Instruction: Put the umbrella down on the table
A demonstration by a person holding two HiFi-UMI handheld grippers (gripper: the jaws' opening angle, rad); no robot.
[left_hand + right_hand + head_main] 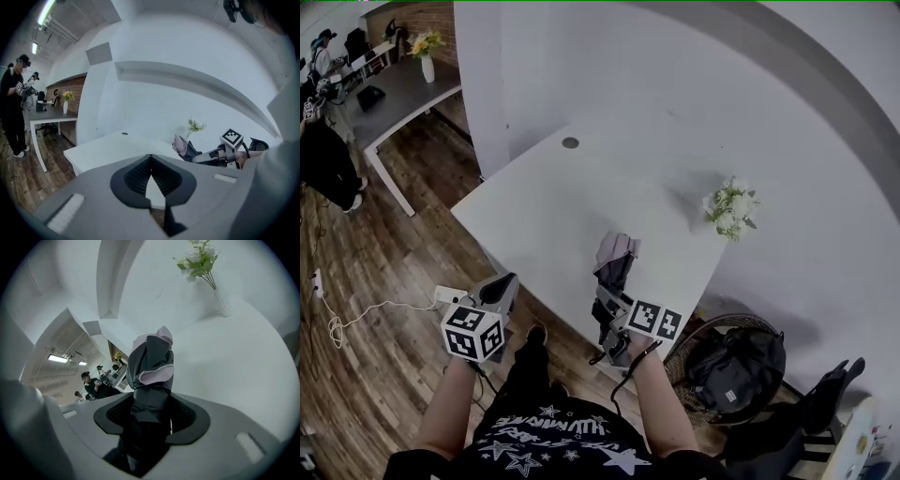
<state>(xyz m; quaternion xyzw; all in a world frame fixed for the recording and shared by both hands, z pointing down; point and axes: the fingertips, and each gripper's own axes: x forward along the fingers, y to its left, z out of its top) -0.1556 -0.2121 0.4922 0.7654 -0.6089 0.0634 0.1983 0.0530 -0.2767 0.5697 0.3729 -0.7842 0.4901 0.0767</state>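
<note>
Umbrella (pixel 615 261), folded up in grey and pink cloth, is in the right gripper (pixel 607 307) as seen from the head view. It pokes out over the near edge of the white surface (pixel 553 202), on the person's side of the flower vase (pixel 729 208) and well apart from it. Whether its tip touches the surface I cannot tell from up here. The left gripper (pixel 504 283) hangs off the edge of the surface, much farther from the vase than the umbrella is.

From the left gripper view, that gripper's (pixel 151 158) jaws meet at their tips with nothing between them. Beyond them, the umbrella (pixel 183 147) sits just in front of the flower vase (pixel 196 126), with the right gripper (pixel 208 157) behind it.

From the right gripper view, the jaws (pixel 150 416) pinch the umbrella's (pixel 151 364) dark lower part from both sides. The bundled cloth stands up out of them, and its pink-edged folds point toward the flower vase (pixel 221 301) across the bare surface (pixel 234 371).
</note>
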